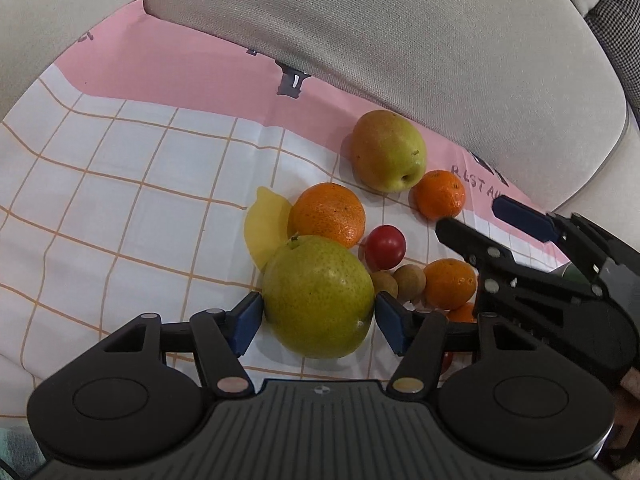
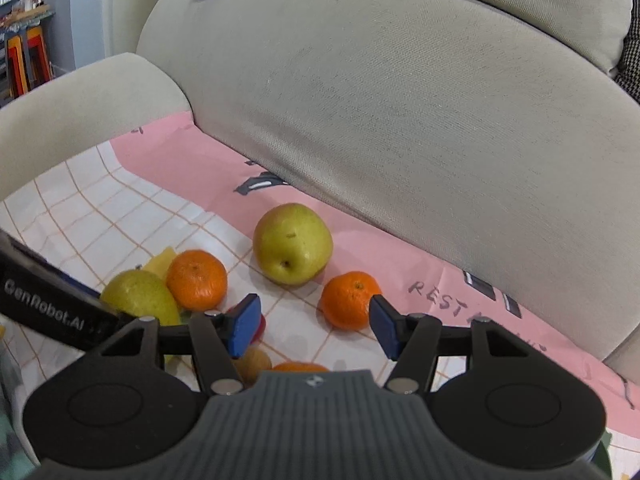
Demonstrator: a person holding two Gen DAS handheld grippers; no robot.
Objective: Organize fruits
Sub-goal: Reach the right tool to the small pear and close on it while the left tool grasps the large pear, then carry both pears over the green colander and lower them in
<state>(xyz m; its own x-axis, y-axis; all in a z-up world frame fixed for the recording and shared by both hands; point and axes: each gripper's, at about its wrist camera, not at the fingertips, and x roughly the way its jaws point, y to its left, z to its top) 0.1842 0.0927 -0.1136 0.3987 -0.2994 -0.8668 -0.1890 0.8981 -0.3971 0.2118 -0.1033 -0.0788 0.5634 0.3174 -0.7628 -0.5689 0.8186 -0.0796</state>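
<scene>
Left tongs (image 1: 319, 318) clasp the near pear (image 1: 318, 296); open cloth (image 1: 120, 184) leftward.

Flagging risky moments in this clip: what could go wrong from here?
The left claw pinches the round green pear only at its widest sides; it may slip out. Lifting it could nudge the orange and red fruit touching it. The open right claw works close by and might collide.

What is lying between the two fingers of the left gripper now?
In the left wrist view, a large green pear fills the gap of the left gripper; both blue pads sit against its sides.
</scene>
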